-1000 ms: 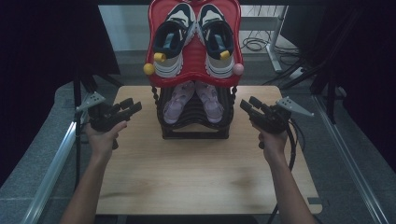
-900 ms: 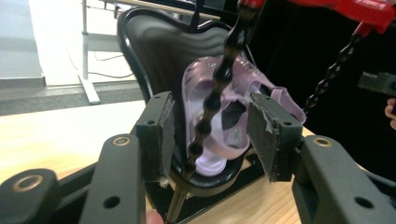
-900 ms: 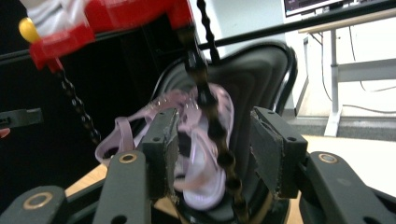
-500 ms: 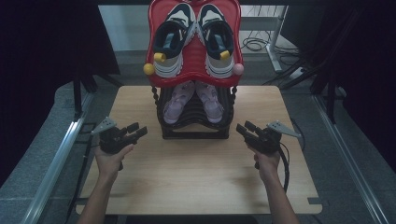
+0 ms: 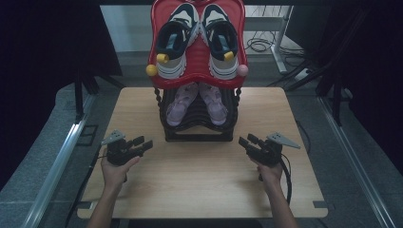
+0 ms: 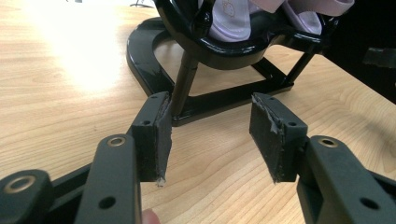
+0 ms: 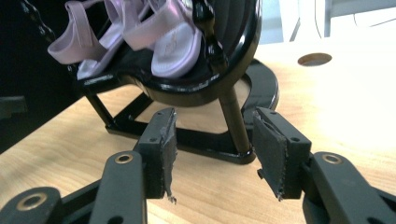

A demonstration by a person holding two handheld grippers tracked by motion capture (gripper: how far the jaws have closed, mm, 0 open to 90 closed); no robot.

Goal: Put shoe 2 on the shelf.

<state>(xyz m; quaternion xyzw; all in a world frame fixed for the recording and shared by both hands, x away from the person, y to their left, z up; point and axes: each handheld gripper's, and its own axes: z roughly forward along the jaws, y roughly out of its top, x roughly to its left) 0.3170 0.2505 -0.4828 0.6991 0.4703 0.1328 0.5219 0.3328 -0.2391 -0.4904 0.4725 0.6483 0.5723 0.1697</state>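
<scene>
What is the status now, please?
Left gripper and right gripper open, empty, apart from shoe rack. Pink sandals on lower shelf. Nothing in the way.

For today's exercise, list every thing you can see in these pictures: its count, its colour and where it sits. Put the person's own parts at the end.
table: one, light wood, under everything.
rack: one, black, at the table's far middle.
tray: one, red, on top of the rack.
sneakers: two, white and dark, side by side on the tray.
sandals: two, pale purple, on the rack's lower shelf.
knobs: two yellow at the tray's left, one yellow on the right sneaker, one pink at the tray's right corner.
cables: several, dark, on the floor beyond the table.
left tool: one, black, jaws open and empty, left of the rack.
right tool: one, black, jaws open and empty, right of the rack.
hands: two, one on each tool.
</scene>
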